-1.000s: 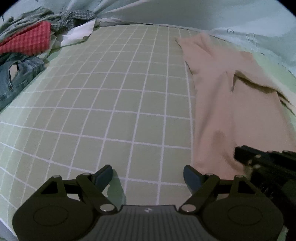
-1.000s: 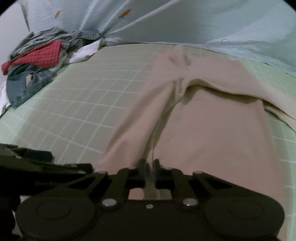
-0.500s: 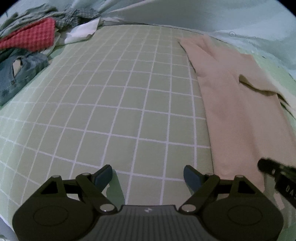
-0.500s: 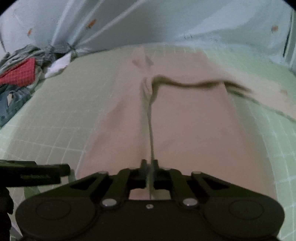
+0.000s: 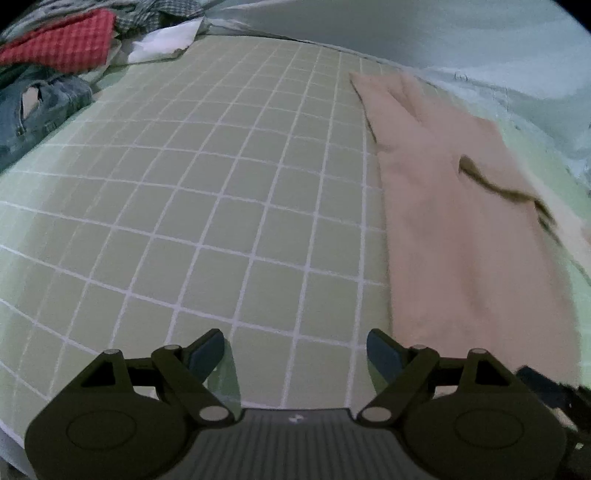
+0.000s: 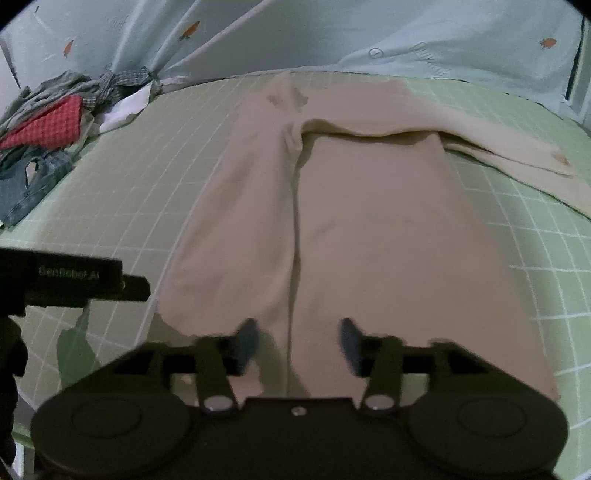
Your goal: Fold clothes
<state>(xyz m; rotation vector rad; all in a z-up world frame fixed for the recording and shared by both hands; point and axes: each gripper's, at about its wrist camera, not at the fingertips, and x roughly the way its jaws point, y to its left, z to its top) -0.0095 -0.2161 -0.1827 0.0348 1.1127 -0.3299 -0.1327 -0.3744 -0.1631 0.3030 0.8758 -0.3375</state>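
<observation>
A beige pair of trousers [image 6: 369, 229] lies flat on the green checked sheet [image 6: 140, 192], legs side by side, one part folded over at the far right. It also shows at the right of the left wrist view [image 5: 454, 229]. My right gripper [image 6: 295, 343] is open, its jaws on either side of the seam at the near hem. My left gripper [image 5: 295, 350] is open and empty over bare sheet [image 5: 221, 206], left of the trousers' near corner.
A pile of clothes lies at the far left: a red checked garment [image 5: 62, 40], jeans [image 5: 33, 110] and a white piece [image 5: 162, 40]. A pale blue printed cloth [image 6: 406, 33] hangs behind the bed. The left gripper's body [image 6: 62, 280] shows in the right wrist view.
My right gripper was shut on the trousers' near hem and has opened, letting the cloth go. The trousers have dropped flat. The left gripper has shifted slightly left.
</observation>
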